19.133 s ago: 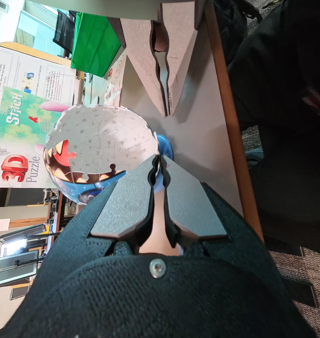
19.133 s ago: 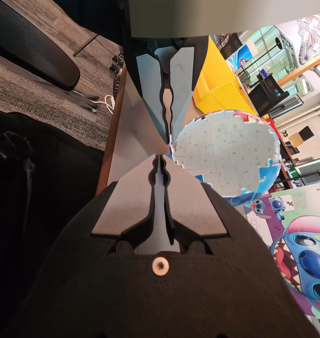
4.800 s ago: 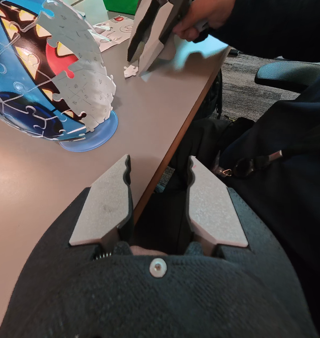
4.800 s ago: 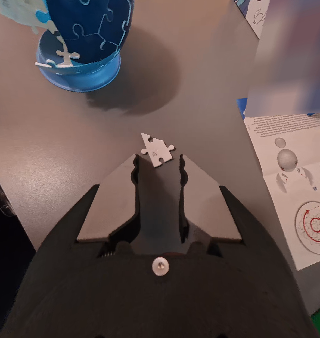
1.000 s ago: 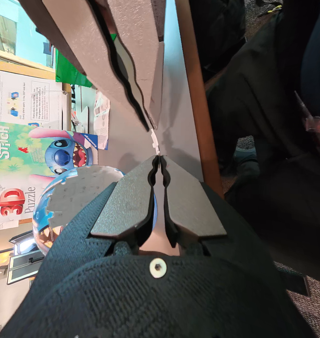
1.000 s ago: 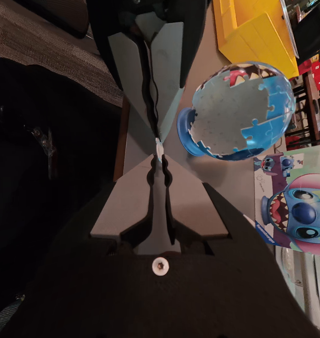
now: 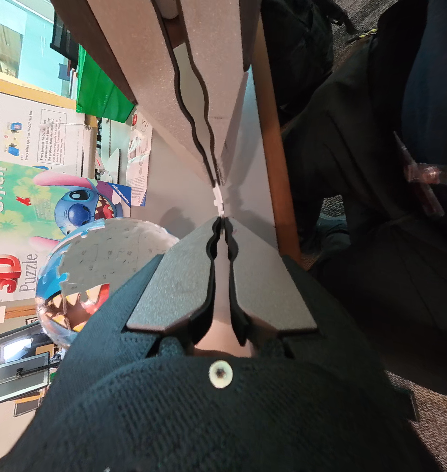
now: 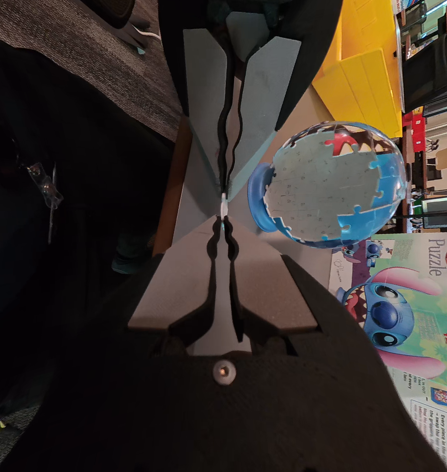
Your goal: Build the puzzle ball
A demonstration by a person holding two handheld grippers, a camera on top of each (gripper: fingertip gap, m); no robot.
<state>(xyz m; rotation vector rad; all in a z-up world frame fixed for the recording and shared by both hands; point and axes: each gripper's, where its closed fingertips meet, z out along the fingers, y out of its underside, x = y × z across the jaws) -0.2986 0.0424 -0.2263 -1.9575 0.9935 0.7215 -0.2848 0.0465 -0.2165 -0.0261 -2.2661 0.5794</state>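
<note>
The left gripper (image 7: 221, 219) is pressed together on one end of a small white puzzle piece (image 7: 219, 201), and the right gripper (image 8: 223, 217) pinches the opposite end of that same piece (image 8: 224, 207), so the two grippers meet tip to tip with the piece bridged edge-on between them, its long axis running along the line that joins the fingertips. Both sets of jaws look closed down to the thickness of the piece, and neither hand is nearer to it than the other, since each already has it. The pair hangs over the near long edge of the counter (image 7: 181, 184), the wood-trimmed edge beside the person's dark clothing. From there the ball (image 8: 337, 184) lies inward, away from that edge: to the left of the left gripper in its own view and to the right of the right gripper in its view, near but not touching either. It sits on a blue stand (image 8: 259, 198) with its pale inner shell facing the grippers, a jagged rim of missing pieces running round the blue printed part (which gap this piece belongs to cannot be told from here). Beyond the ball, further in on the counter, lies the puzzle box (image 8: 406, 301). As I judge it, this is a handover or regrip, and the coming move turns on carrying the piece sideways, inward to the ball's open rim.
</note>
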